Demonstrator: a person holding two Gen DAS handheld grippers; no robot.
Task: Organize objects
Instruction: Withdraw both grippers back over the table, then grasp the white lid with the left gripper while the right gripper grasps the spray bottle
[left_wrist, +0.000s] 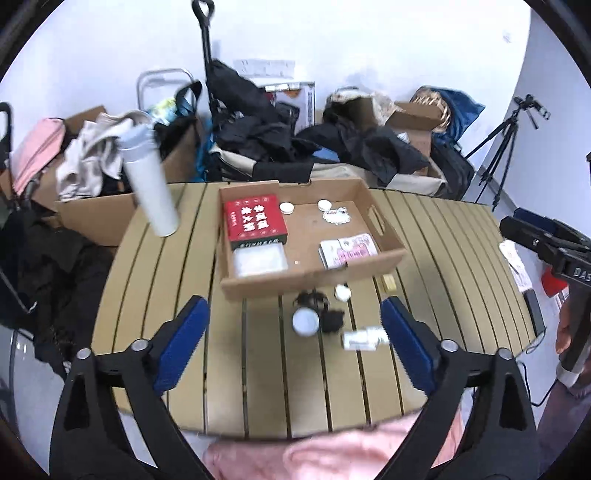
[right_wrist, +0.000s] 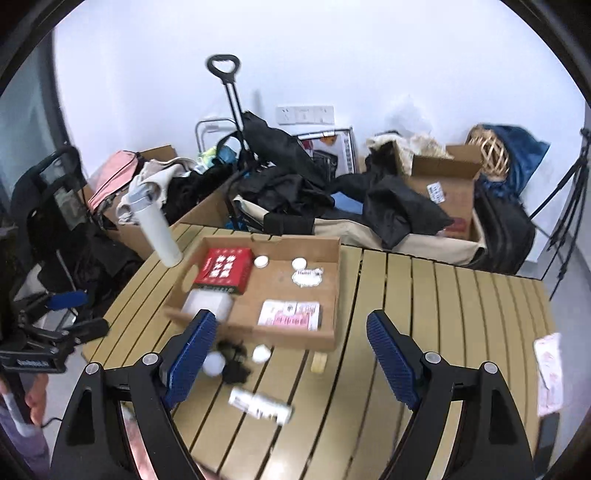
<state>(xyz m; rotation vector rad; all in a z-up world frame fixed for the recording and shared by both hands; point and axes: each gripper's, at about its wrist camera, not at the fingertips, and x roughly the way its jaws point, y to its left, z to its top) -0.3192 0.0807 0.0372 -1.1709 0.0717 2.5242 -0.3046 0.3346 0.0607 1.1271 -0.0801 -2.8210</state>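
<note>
A shallow cardboard tray (left_wrist: 314, 277) lies on the slatted table. In it are a red box (left_wrist: 255, 218), a white packet (left_wrist: 260, 260), a pink packet (left_wrist: 349, 249) and two white caps (left_wrist: 287, 208). In front of the tray lie a round white lid (left_wrist: 306, 322), a black clump (left_wrist: 332, 319), a small white cap (left_wrist: 342, 292), a white tube (left_wrist: 364, 338) and a yellowish block (left_wrist: 388, 283). My left gripper (left_wrist: 293, 306) hangs open above these loose items, holding nothing. My right gripper (right_wrist: 291, 317) is open and empty too, over the tray (right_wrist: 295, 339) and the tube (right_wrist: 260, 404).
A tall white bottle (left_wrist: 149, 177) stands at the table's far left corner. Behind the table are boxes, dark clothes and a trolley handle (left_wrist: 203, 22). A tripod (left_wrist: 506, 147) stands at the right. Papers (right_wrist: 550, 373) lie at the table's right edge, and pink cloth (left_wrist: 332, 454) at its near edge.
</note>
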